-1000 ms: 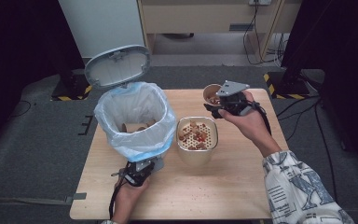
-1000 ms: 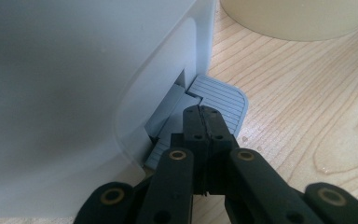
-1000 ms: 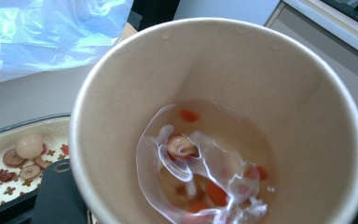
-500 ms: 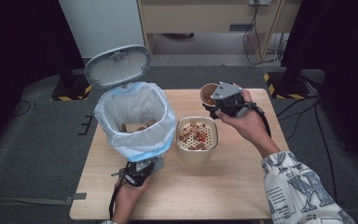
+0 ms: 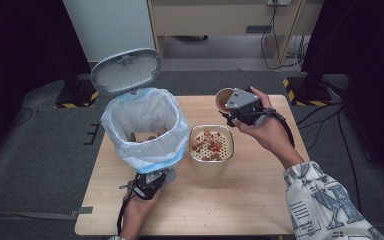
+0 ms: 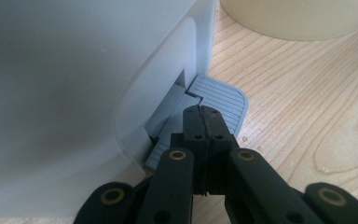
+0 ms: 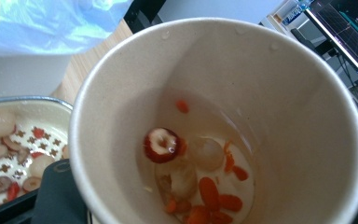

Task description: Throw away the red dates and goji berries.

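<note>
A tan paper cup (image 5: 223, 98) is tipped in my right gripper (image 5: 231, 109), which is shut on it above the table's far side. In the right gripper view the cup (image 7: 261, 93) holds clear liquid, a red date slice (image 7: 161, 145) and orange berries. A cream container (image 5: 211, 165) with a perforated strainer full of fruit pieces stands just below and left of the cup. My left gripper (image 5: 147, 187) has its jaws shut with nothing between them. Its tips (image 6: 203, 121) rest on the grey ribbed pedal (image 6: 221, 95) of a white bin (image 5: 145, 125), whose lid (image 5: 126, 71) stands open.
The bin is lined with a pale blue bag and has scraps at its bottom. Everything stands on a wooden table (image 5: 260, 200). Dark floor surrounds it, with cables and yellow-black striped stand bases (image 5: 305, 92) at the back right.
My right hand has shifted slightly to the left with the cup still tipped. The left gripper stays on the pedal and the lid stays up.
</note>
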